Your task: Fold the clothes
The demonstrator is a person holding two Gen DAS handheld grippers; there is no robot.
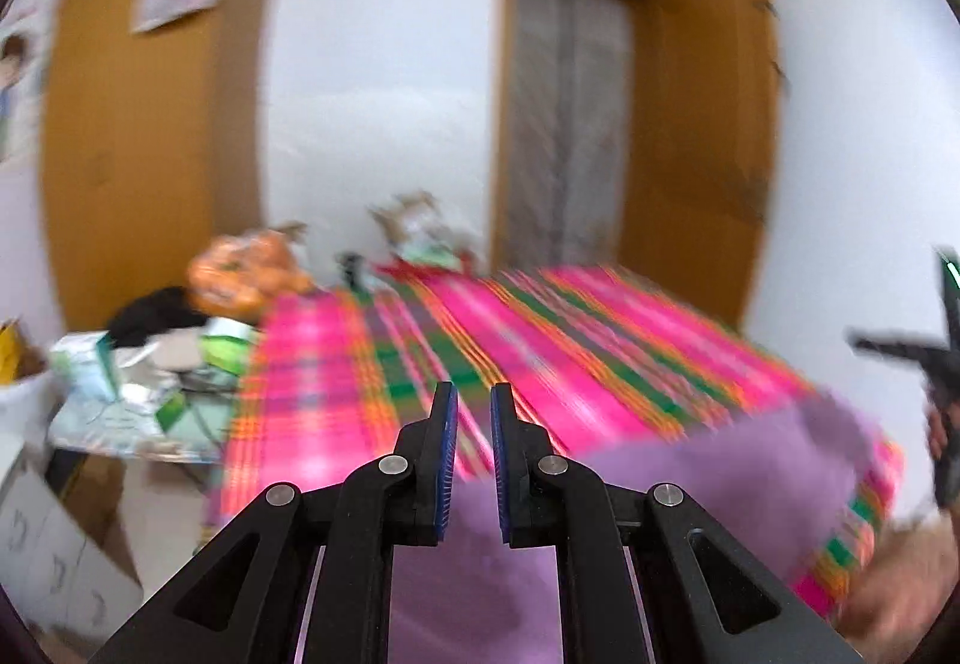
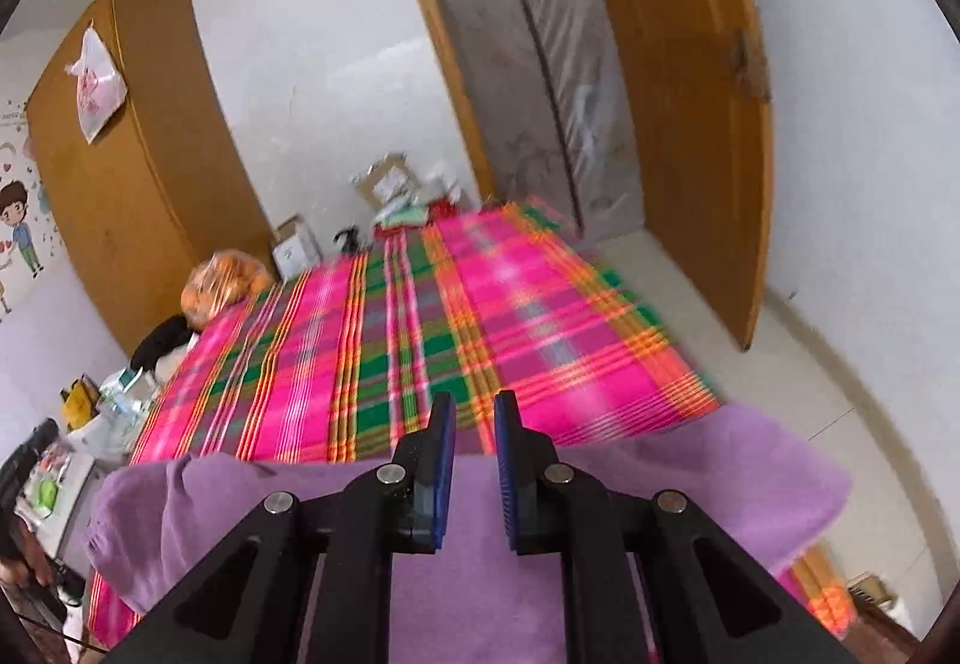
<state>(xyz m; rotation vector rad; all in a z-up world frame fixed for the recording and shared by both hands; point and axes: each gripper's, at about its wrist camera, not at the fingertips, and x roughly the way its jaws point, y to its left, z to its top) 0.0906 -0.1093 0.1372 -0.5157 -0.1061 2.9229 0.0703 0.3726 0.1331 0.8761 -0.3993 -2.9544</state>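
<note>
With the purple cloth (image 2: 468, 520) lying at 6 o'clock on the plaid bed (image 2: 420, 328), my left gripper (image 1: 474, 454) and right gripper (image 2: 474, 460) both parted and empty, I should pinch matching corners evenly.

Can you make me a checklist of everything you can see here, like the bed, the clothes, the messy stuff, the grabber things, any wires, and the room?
Surface: a bed with a pink, green and orange plaid cover, mostly bare.
Job's things: one purple garment lying across the near end of the bed, not yet neatly folded.
Clutter: an orange bag, a black item and boxes and packets on a side table left of the bed.
Grippers: left gripper open, holding nothing; right gripper open, holding nothing; both above the garment.
Cables: nothing seen.
Surroundings: white walls, a wooden wardrobe with a plastic bag hung on it, an open wooden door.
</note>
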